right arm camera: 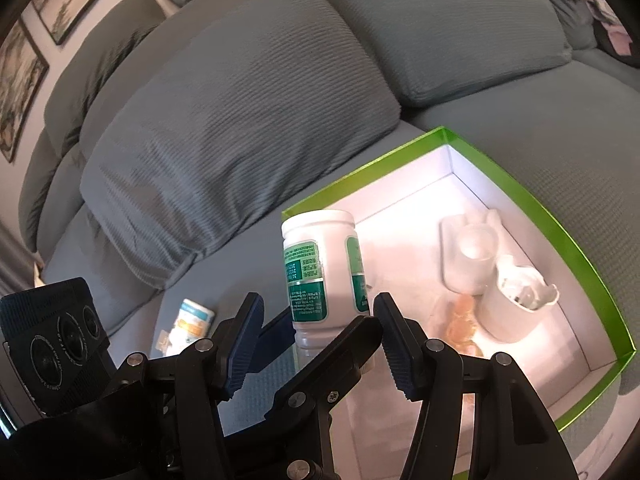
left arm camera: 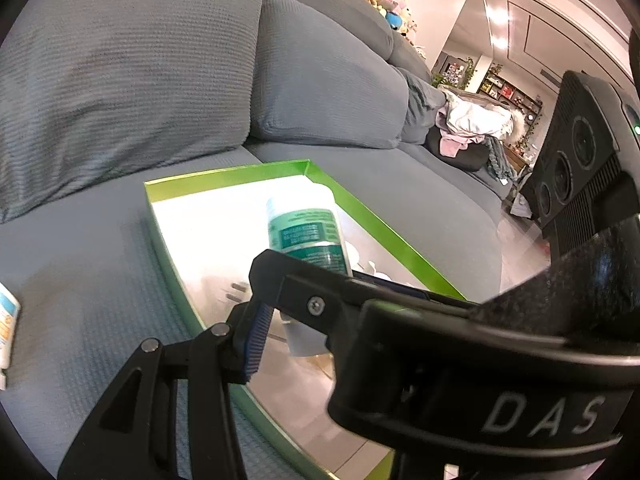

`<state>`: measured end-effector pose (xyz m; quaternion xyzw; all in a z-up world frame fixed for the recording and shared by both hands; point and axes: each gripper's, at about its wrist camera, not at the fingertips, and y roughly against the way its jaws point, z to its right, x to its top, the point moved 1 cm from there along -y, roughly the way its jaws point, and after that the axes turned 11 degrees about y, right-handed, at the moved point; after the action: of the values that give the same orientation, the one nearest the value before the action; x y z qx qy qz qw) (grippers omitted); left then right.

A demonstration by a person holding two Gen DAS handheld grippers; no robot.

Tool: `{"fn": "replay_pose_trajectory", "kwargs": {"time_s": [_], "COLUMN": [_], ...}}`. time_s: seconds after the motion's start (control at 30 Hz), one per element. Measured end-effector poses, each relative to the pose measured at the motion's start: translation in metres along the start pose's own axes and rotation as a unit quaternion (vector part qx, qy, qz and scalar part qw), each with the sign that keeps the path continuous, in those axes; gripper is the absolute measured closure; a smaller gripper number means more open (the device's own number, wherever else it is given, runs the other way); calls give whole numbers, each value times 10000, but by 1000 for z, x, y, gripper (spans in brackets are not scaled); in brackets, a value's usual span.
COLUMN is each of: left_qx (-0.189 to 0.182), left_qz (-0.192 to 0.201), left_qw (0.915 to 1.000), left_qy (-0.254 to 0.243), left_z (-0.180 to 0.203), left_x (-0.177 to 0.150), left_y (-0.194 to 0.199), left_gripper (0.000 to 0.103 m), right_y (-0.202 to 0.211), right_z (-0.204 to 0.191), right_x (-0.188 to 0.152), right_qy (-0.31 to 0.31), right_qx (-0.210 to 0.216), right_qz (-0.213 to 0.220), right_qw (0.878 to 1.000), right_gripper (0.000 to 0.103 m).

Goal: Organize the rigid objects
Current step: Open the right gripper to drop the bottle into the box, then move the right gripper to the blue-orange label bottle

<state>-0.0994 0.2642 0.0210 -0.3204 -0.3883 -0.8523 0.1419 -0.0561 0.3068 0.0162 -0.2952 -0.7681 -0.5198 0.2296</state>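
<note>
Nearest the right wrist camera, the right gripper (right arm camera: 320,344) had its blue-padded fingers (right arm camera: 394,344) spread wide, with the cap end of the white bottle (right arm camera: 322,272) lying between them but, as far as could be judged, not touched by either pad. The left gripper (left arm camera: 298,292) held that same bottle low on its body, one finger (left arm camera: 252,340) pressed to its side and the other crossing in front of it, so the bottle hung inverted, base uppermost, over the near edge of the green box (right arm camera: 532,200). The bottle looked like rigid plastic with a glossy green label: stiff enough for a firm squeeze, probably light, but smooth, so a hold on the straight labelled wall seemed safer than one on the narrow neck. Farther in, on the box's white floor, a white cup (right arm camera: 516,300) and a pale holder (right arm camera: 472,256) sat close together near the right wall. Off to the left a small tube (right arm camera: 192,320) lay on the sofa seat (left arm camera: 80,280), and beyond everything rose the grey cushions (right arm camera: 224,132).
</note>
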Motion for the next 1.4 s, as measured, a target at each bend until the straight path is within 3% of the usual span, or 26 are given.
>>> {"fn": "replay_pose_trajectory", "kwargs": {"time_s": [0.1,0.27,0.3,0.37,0.4,0.83,1.4], "left_qx": [117,318,319,295,317,831,1684], "left_qz": [-73,-108,-111,-76,-43,331,586], "left_qw": [9999,9994,9994,9995,9994,9958,9811], "left_qy": [-18,52,71,90,95,182,755], "left_z": [2,-5,-6,-8,-9,-42,-125], "left_x": [0,1,2,3,3,10,7], "left_y": [-5,-4,-3,3,6,47,107], "left_gripper": [61,39,38,38,38,34,33], "right_y": [-2,-2,-2,0,1,-7,-62], "right_z": [6,9,8,7,5,-38,-126], "right_x": [-1,0,0,1,1,7,3], "right_qy": [-77,-94,-83,-80,-76,259,849], "right_qx": [-45,-167,-170,-226,-248,145,887], "right_qz": [-68,-157,-158,-117,-84,52,-302], "right_qw": [9999,9997,9997,9996,9996,9995,9920], "right_gripper": [42,42,36,22,22,21,22]}}
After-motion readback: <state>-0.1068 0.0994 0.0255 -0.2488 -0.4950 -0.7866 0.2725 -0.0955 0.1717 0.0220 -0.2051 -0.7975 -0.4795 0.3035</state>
